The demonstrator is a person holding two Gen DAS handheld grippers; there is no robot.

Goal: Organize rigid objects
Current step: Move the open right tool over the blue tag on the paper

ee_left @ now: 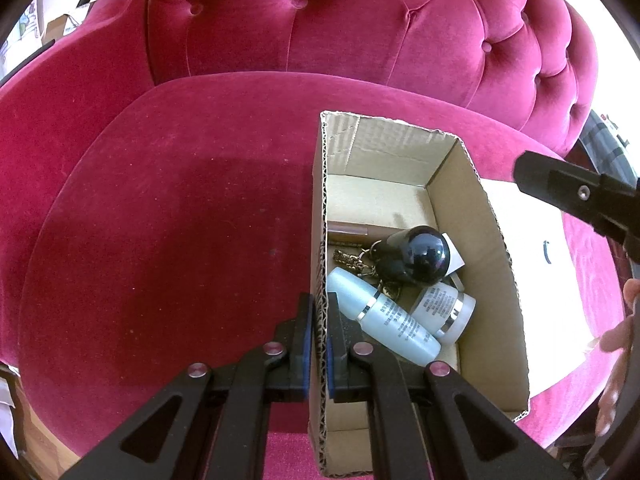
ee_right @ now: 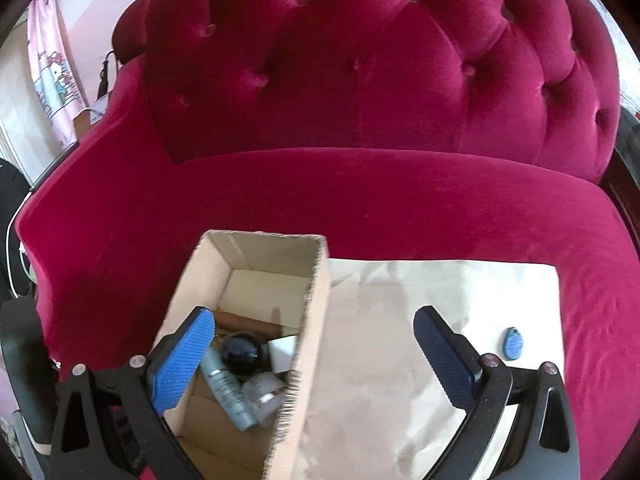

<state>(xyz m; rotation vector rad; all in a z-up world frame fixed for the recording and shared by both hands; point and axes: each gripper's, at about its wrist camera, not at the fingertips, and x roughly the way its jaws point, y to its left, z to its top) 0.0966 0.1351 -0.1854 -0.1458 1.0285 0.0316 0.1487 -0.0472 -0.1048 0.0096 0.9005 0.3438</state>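
Left wrist view: our left tongs (ee_left: 319, 344) clamp the cardboard box (ee_left: 496, 280) wall; beside the box, our right tongs (ee_right: 316, 360) gape wide, empty.

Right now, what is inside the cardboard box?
In the cardboard box: a pale blue bottle, a small white jar, a black round-topped bottle, a bunch of keys and a brown tube. Whatever lies beneath them is covered.

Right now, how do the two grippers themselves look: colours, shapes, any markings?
Both are matte black plastic. The left gripper has angular arms with triangular cut-outs, round pinkish-silver rivets at the joints, and thin blue pads. The right gripper has the same build, with long blue pads in a fine dotted texture. No cables or markings show.
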